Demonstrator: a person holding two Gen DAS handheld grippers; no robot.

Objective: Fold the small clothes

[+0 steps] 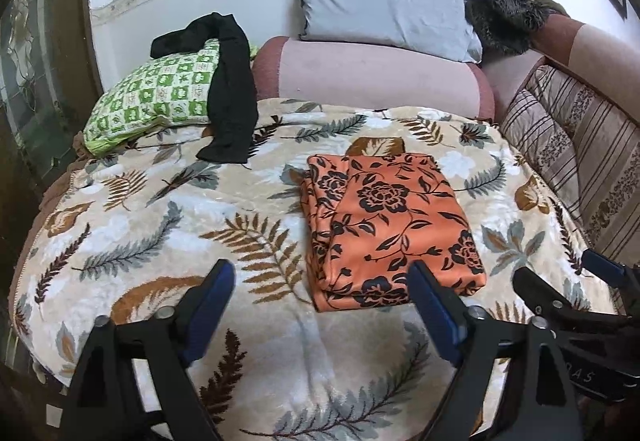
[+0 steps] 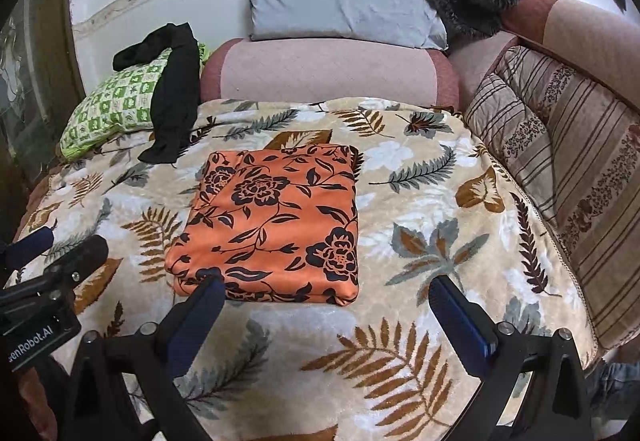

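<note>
Folded orange floral cloth [image 1: 390, 231] lies on the leaf-print blanket [image 1: 168, 209]; left gripper [image 1: 320, 279] and right gripper [image 2: 328, 295] hover near it, both spread, empty

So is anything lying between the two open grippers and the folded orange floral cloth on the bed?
Nothing visible. The left gripper and right gripper are both open, just short of the near edge of the folded orange floral cloth, with only bare leaf-print blanket in between. The black garment lies far off, draped over the green pillow.
</note>
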